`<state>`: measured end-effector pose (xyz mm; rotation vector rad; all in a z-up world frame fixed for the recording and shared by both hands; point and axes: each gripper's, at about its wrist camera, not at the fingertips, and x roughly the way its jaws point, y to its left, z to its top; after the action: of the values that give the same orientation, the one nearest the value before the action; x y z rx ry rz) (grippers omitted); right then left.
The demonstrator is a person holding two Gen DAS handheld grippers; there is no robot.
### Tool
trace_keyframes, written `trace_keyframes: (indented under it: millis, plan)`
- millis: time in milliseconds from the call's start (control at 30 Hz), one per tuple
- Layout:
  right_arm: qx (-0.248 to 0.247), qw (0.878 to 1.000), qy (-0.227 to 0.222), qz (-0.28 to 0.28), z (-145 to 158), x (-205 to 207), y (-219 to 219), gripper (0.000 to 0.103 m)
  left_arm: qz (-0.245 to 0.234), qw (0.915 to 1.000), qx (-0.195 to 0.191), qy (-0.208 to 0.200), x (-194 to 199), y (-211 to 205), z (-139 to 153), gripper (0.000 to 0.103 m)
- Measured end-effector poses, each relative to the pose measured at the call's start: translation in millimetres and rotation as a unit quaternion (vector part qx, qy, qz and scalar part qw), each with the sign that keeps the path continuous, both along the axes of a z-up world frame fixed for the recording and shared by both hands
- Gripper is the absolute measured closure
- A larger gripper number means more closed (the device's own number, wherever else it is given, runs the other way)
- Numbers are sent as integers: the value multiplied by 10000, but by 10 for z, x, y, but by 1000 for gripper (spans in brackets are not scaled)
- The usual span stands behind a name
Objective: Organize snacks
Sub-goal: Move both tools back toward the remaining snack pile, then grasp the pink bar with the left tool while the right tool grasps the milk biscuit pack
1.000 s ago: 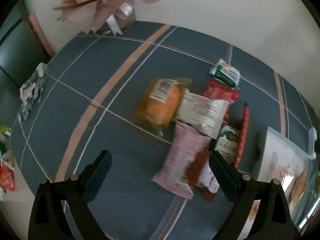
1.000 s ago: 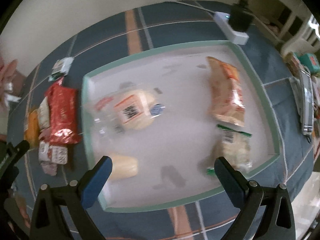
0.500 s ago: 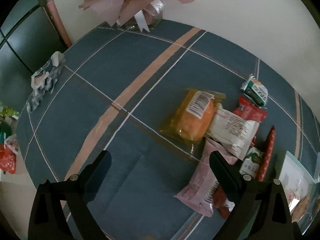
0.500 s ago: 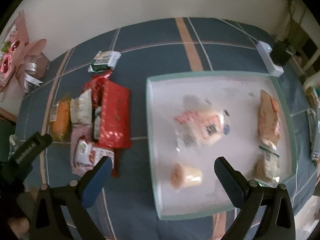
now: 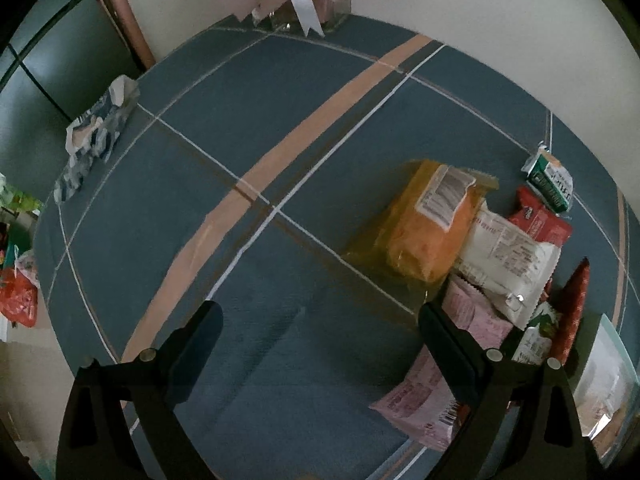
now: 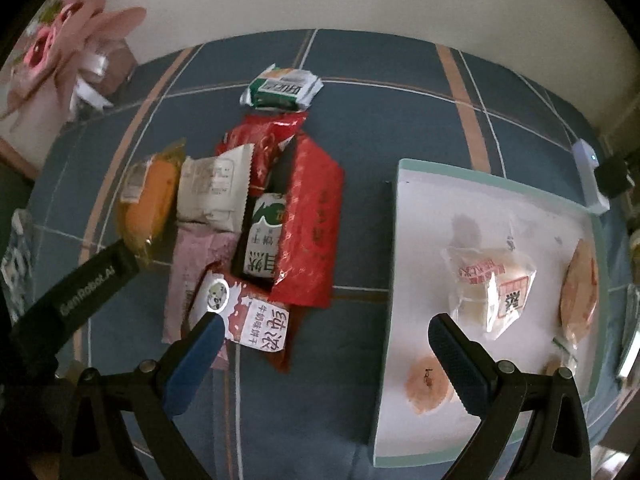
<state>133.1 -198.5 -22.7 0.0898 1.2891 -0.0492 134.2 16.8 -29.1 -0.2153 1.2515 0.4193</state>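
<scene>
Tray [image 6: 404, 168] sits right, four snacks in. Left of the tray, the pile [image 6: 256, 216] waits on the cloth [image 6: 392, 76]: light, crinkly, slippery packets, so pinch a sealed edge. Right gripper [image 6: 322, 334] hovers over it wide open; left gripper [image 5: 320, 322] open too, empty.

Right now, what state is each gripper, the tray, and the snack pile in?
left gripper: open, empty, over bare tablecloth.
right gripper: open, empty, between pile and tray.
tray: flat on the table, holding several wrapped snacks.
orange snack: sealed, lying at the pile's edge.
white packet: sealed, lying beside the orange snack.
red packet: lying flat, overlapping others.
green packet: lying apart from the pile.
</scene>
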Motion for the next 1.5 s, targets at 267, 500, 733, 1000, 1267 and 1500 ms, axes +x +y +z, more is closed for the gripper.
trace_keyframes:
  millis: [267,500,733,1000,1267,1500]
  plan:
    - [50,9992,311,260,-233,-2,98,0,-109,9997,-120,198,-6,-109,-145,5]
    - [-229,9982,346,423,-326,-26,210,0,-46,9991,-201,374,-10,-112,-248,5]
    - [-349,9979,216,505,-320,-92,309,2,-58,9984,-387,420,-3,-62,-265,5]
    - [196,9984,326,413,-441,-38,336,17,-295,9972,-582,365,63,-19,-262,5]
    - [715,9964,451,67,-555,-12,204,23,-622,9944,-780,362,132,-105,-236,5]
    - [973,9945,340,-197,-552,17,102,42,-772,9901,-1117,341,181,-113,-256,5]
